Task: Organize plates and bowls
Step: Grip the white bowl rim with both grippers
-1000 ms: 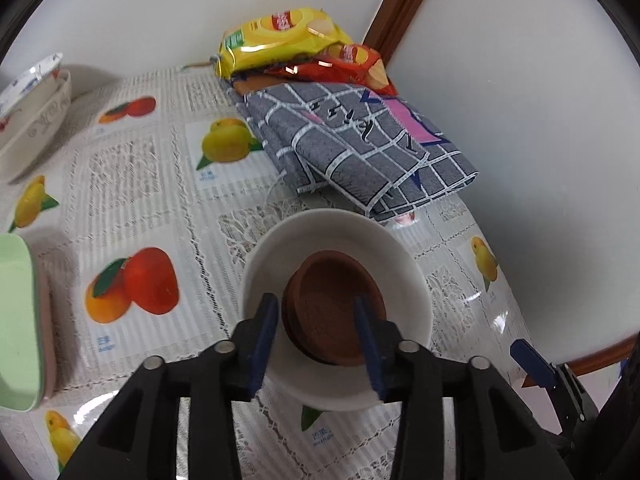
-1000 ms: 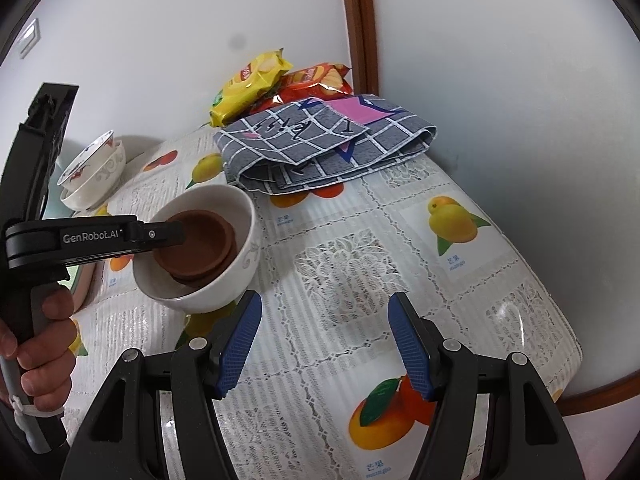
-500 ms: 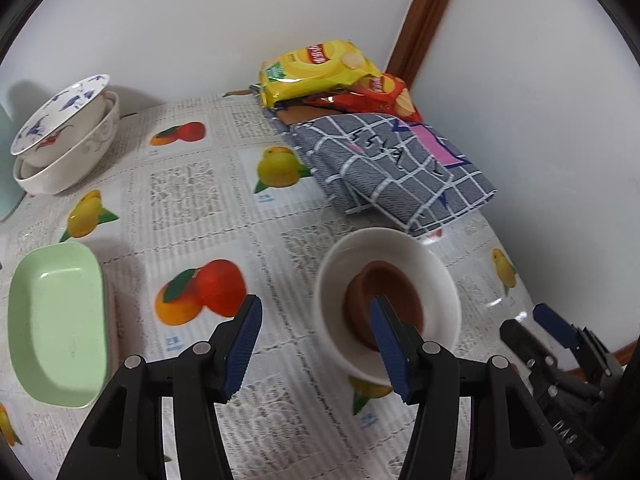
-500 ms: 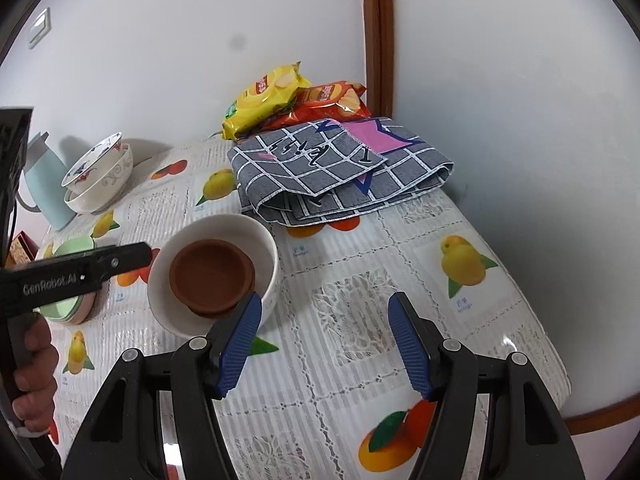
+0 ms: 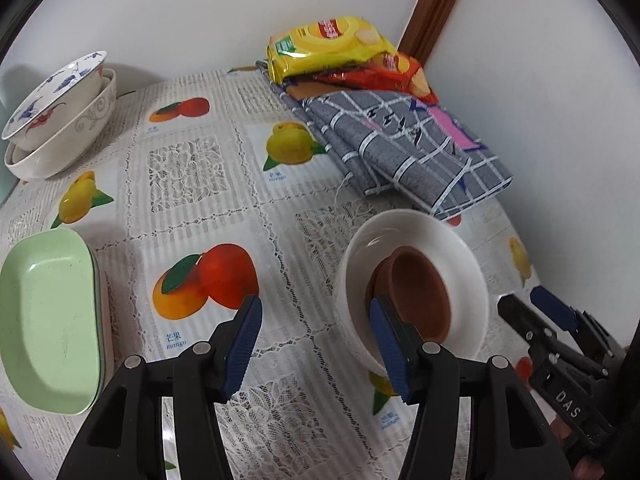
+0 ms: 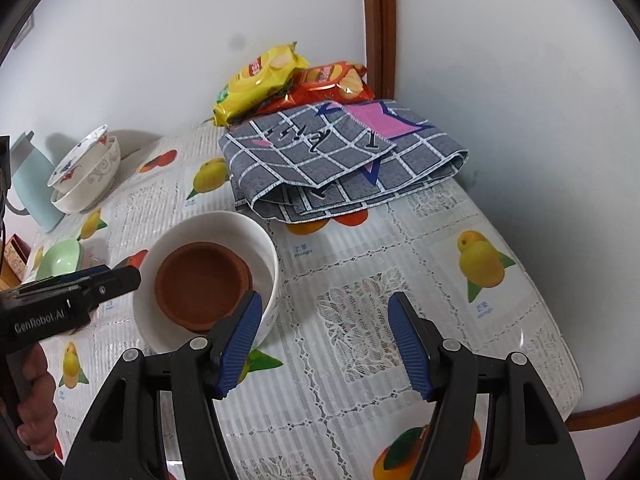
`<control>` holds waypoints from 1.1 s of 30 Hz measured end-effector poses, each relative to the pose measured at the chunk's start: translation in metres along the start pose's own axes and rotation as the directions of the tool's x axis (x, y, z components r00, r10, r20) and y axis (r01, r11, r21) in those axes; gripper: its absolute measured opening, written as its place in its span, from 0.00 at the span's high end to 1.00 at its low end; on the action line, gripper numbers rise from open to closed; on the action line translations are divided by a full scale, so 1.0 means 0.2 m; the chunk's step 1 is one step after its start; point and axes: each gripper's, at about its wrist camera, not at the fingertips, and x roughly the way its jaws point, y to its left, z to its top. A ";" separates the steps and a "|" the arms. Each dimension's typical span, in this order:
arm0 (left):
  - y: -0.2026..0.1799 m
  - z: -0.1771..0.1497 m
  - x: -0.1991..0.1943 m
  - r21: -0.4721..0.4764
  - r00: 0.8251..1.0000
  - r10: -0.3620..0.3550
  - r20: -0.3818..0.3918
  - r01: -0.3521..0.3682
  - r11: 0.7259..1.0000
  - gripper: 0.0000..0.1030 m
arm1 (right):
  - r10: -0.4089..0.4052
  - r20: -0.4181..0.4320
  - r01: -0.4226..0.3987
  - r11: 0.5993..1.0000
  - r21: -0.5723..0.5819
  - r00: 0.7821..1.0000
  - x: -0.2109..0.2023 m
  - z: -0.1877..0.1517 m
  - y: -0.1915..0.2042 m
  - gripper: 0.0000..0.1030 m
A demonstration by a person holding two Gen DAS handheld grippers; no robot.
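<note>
Sitting on the tabletop, the white bowl nests a brown dish just right of the left gripper, whose jaws gape empty; the right gripper, equally spread, has its left fingertip at the rim and seems nearer.

Your table's fruit-print cloth carries stacked bowls, green dish, white bowl, folded cloth, kettle.
</note>
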 end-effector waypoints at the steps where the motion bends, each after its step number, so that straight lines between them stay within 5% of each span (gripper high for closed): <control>1: 0.00 0.00 0.01 0.002 1.000 -0.005 -0.003 0.005 1.000 0.48 | 0.000 -0.008 0.000 1.000 0.000 1.000 0.02 0.00 0.01 0.47; 21: -0.01 0.06 0.23 0.032 0.994 0.050 -0.095 -0.047 0.998 0.50 | -0.055 -0.167 0.050 0.998 -0.035 0.984 0.32 0.07 0.11 0.56; 30: 0.01 0.07 0.26 0.006 0.994 0.035 -0.103 -0.035 0.999 0.50 | -0.050 -0.170 0.047 0.999 -0.023 0.984 0.34 0.07 0.10 0.55; 33: 0.01 0.07 0.26 -0.007 0.995 0.010 -0.101 -0.010 1.000 0.58 | -0.041 -0.164 0.039 0.999 -0.018 0.986 0.34 0.07 0.10 0.55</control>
